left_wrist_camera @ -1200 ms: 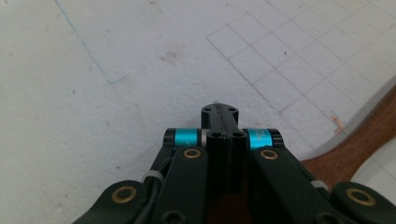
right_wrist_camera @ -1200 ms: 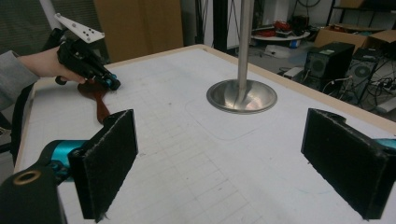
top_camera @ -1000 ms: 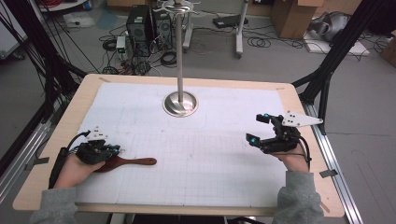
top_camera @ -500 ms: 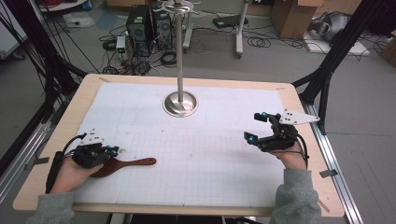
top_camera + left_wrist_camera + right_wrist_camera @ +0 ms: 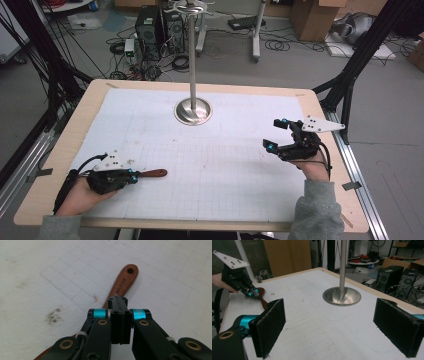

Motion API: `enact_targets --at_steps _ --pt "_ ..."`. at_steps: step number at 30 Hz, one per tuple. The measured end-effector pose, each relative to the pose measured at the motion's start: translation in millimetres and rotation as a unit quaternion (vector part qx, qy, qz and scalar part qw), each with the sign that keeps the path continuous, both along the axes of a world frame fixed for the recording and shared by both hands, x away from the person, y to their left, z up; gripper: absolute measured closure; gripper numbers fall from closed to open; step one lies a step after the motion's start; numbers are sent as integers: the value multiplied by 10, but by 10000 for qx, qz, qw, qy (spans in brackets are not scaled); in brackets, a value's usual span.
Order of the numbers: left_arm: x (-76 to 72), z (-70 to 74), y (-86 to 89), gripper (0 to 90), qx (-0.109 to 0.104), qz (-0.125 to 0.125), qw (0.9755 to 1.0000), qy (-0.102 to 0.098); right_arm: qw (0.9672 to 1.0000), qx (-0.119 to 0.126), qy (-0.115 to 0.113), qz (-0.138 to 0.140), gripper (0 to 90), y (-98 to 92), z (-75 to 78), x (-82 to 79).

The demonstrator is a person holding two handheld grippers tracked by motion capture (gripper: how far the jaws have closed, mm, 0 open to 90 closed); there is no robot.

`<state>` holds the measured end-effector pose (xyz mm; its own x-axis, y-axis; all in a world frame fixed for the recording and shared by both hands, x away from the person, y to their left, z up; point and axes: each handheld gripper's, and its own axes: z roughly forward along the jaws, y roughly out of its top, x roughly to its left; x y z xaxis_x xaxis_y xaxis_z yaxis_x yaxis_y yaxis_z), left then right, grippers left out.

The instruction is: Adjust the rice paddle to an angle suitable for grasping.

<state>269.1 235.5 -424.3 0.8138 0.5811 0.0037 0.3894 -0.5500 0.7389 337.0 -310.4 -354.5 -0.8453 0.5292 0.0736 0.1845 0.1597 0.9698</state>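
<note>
Left gripper [image 5: 134, 175], jaws pressed together, sits over the wooden spatula [image 5: 154, 173] near the table's [image 5: 60, 150] front-left corner; spatula lies flat on the mat, apparently not pinched. Right gripper [image 5: 278, 135] hangs spread wide, nothing between, by the right edge. Steel stand [image 5: 193, 111] untouched at back centre. Judgement: pick-up not yet made; all work remains.

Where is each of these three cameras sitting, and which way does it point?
High view: above the table, looking forward and down; both forearms and grippers show.
Left gripper view: rides the left gripper, shut jaws over the wooden spatula.
Right gripper view: on the right gripper, open jaws facing the metal stand.
All three share the spatula.
</note>
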Motion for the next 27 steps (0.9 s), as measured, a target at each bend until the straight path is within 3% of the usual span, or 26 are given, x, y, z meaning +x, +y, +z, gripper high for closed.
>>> enact_targets --at_steps 9,27 --pt "31 -87 -50 896 164 -16 9997 179 10000 -23 -23 11 95 9 -1 0" --pt "161 -103 -63 896 255 324 9991 111 9998 -179 17 16 95 -4 7 -66"
